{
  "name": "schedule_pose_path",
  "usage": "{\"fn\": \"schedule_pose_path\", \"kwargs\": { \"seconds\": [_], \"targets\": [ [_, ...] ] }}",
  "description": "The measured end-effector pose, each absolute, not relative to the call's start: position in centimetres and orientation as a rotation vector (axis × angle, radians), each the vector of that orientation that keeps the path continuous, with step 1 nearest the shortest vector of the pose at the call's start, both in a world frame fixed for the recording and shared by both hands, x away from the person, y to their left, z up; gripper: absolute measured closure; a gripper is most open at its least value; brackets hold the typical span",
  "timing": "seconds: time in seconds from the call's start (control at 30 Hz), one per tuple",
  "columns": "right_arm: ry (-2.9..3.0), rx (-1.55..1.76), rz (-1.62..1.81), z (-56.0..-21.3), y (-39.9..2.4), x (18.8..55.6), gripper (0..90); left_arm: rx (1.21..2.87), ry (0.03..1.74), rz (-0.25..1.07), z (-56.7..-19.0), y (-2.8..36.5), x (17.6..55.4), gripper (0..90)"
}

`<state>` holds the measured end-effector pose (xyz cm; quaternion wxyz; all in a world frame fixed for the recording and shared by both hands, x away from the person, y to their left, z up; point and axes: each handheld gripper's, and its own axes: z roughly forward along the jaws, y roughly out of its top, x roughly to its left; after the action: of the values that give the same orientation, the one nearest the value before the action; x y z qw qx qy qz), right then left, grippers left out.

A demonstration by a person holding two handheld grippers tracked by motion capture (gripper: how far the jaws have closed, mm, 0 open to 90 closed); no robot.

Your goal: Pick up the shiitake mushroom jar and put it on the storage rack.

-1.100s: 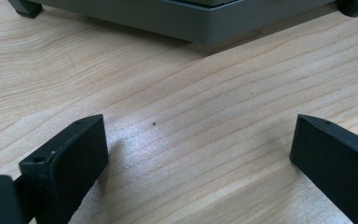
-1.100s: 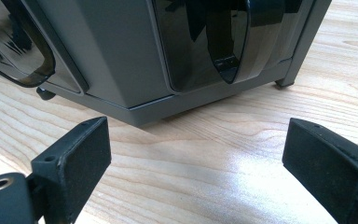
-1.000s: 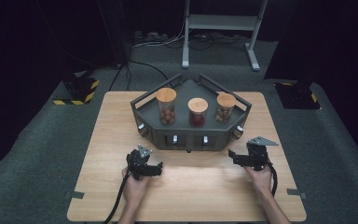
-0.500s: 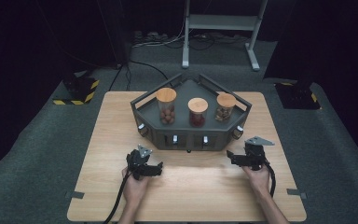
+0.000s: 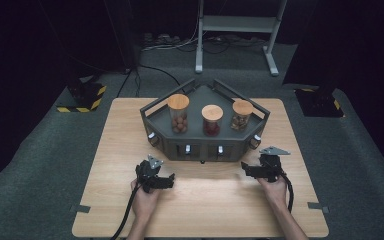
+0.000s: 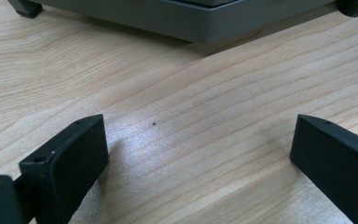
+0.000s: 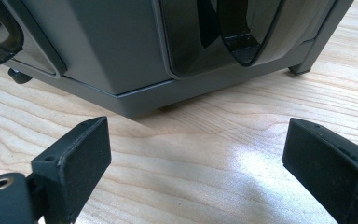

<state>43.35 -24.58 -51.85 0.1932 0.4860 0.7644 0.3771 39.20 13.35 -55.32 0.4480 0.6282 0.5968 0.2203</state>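
Your left tongs (image 5: 169, 181) and right tongs (image 5: 246, 170) both rest low over the pale wooden table (image 5: 110, 150), jaws spread wide with nothing between them. The dark grey angular rack (image 5: 205, 145), holding three wooden-lidded glass jars (image 5: 211, 120), stands just beyond them, nearer your right tongs.

A: We see a light wooden table (image 5: 105, 200) on grey carpet, its grain running lengthwise.

B: We note a dark grey angular rack (image 5: 205, 147) standing on its far half; both grippers rest on the near half.
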Motion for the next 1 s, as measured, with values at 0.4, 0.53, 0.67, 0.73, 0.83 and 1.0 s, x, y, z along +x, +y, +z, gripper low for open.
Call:
{"fn": "schedule_pose_path", "kwargs": {
  "seconds": [0.4, 0.53, 0.67, 0.73, 0.83, 1.0],
  "targets": [
    [2.159, 1.369, 1.028, -52.4, -24.4, 43.7, 7.4, 1.554, 1.477, 0.545, -55.3, 13.4, 39.2, 4.0],
    [2.162, 1.375, 1.020, -52.6, -24.5, 43.8, 7.4, 1.553, 1.477, 0.545, -55.3, 13.3, 39.2, 4.0],
    [2.170, 1.381, 1.009, -52.9, -24.4, 44.0, 7.4, 1.554, 1.477, 0.545, -55.3, 13.4, 39.2, 4.0],
    [2.170, 1.381, 1.008, -53.1, -24.4, 44.0, 7.4, 1.554, 1.477, 0.545, -55.3, 13.3, 39.2, 4.0],
    [2.173, 1.386, 1.001, -53.4, -24.4, 44.0, 7.4, 1.555, 1.477, 0.545, -55.3, 13.4, 39.2, 4.0],
    [2.174, 1.397, 0.991, -53.9, -24.5, 44.0, 7.5, 1.555, 1.477, 0.545, -55.3, 13.4, 39.2, 4.0]
  ]
}}
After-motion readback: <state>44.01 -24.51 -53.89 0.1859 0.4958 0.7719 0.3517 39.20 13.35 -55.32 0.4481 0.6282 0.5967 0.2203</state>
